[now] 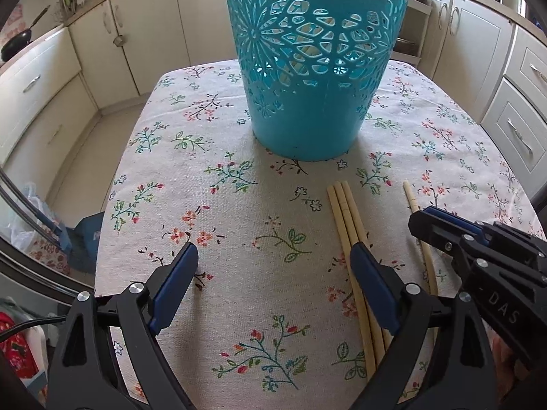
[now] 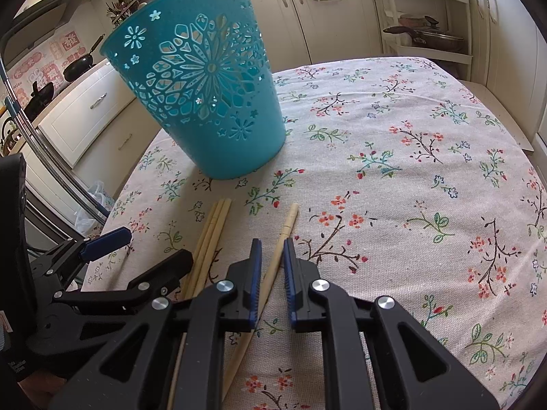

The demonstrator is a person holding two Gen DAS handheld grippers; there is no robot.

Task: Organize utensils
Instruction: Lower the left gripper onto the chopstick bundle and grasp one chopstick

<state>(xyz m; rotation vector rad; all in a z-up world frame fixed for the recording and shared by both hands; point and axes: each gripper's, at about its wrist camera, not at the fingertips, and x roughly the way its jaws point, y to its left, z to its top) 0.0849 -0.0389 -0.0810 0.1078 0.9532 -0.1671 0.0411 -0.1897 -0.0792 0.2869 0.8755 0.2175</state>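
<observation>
A floral-clothed table [image 2: 427,130] carries a teal basket [image 2: 212,102] and chopsticks [image 2: 208,235].

Teal basket [image 1: 307,126] matt plastic; chopsticks [image 1: 345,212] pale wood; tablecloth [image 1: 205,205] woven cloth.

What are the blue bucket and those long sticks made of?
The bucket looks like moulded plastic, matte teal, with flower shapes cut cleanly through its thin wall. The sticks look like pale bamboo or wood chopsticks, unpainted and smooth; which of the two is unclear.
</observation>
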